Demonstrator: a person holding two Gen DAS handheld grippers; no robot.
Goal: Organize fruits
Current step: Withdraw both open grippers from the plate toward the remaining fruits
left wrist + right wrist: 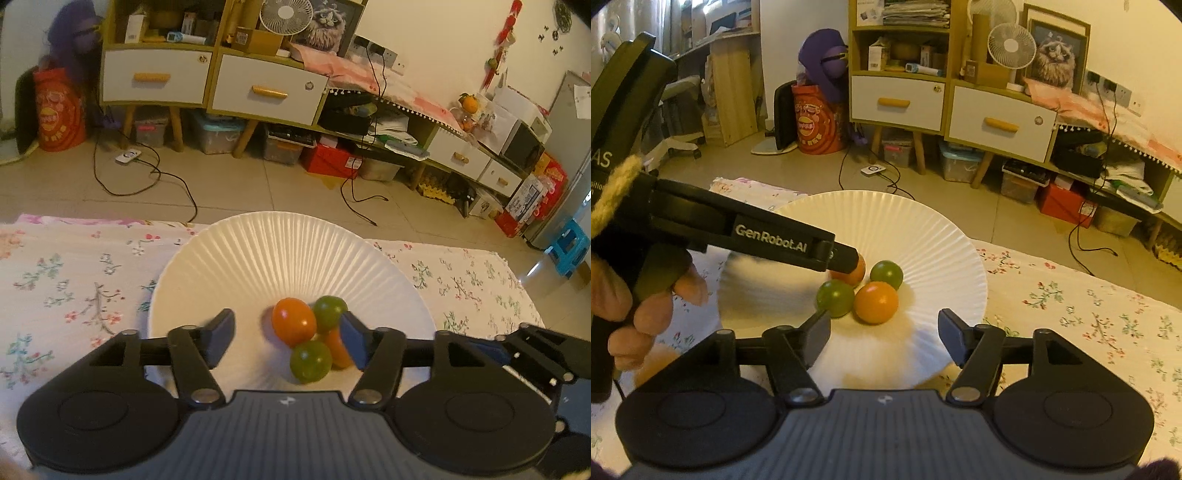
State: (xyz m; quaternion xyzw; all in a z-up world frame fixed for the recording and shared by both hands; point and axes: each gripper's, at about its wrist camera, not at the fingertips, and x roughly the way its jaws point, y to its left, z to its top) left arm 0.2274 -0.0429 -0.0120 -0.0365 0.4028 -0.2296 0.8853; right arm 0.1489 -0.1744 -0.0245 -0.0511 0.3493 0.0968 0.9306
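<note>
A white ribbed plate sits on the floral cloth and holds a cluster of small round fruits. In the left wrist view these are an orange fruit, two green fruits and a second orange fruit half hidden behind my finger. My left gripper is open low over the plate, with the cluster between its fingers and no pad pressing. In the right wrist view my right gripper is open at the plate's near rim, with the fruits just beyond its fingertips. The left gripper reaches in from the left there, covering part of one orange fruit.
A hand holds the left gripper's handle. The floral tablecloth ends at the table's far edge just behind the plate. Beyond it are tiled floor with cables, white-drawer cabinets, storage boxes and a blue stool.
</note>
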